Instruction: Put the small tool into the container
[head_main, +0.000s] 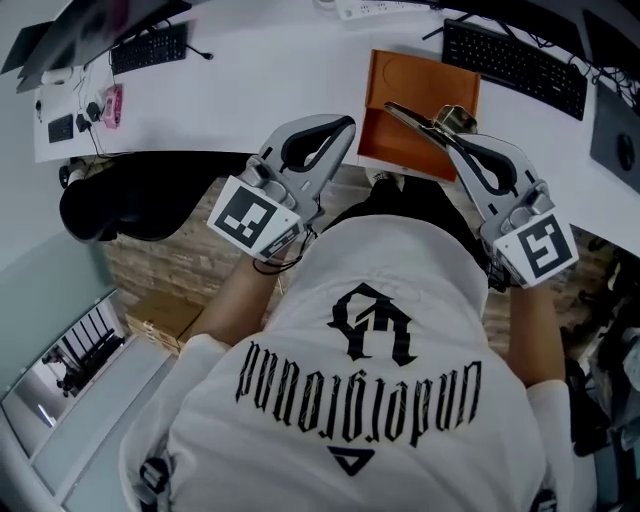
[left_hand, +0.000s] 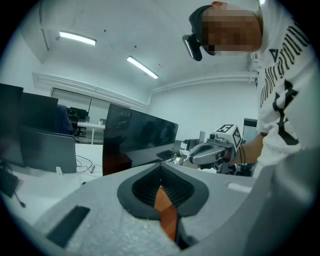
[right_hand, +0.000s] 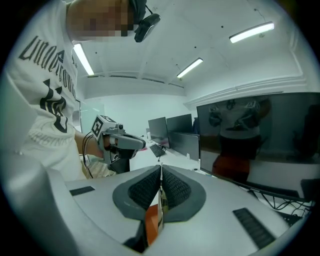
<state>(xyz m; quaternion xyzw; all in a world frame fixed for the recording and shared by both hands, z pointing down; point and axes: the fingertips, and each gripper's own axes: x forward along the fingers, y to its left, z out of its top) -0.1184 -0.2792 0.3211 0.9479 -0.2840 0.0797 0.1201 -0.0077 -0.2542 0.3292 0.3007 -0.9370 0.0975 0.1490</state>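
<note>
Two keyboards (head_main: 150, 47) (head_main: 515, 62) — one container (head_main: 400, 80), one tool (head_main: 415, 118).

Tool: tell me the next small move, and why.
Probably lower the right hand-held gripper a little toward the container, then open it. Its jaws are shut on the tool, which in the head view lies across the orange container and does not seem to rest in it yet.

Left gripper (head_main: 346, 123) with jaws together, right gripper (head_main: 447, 137) pinched on small tool (head_main: 424, 121), both pointing forward, side by side.
</note>
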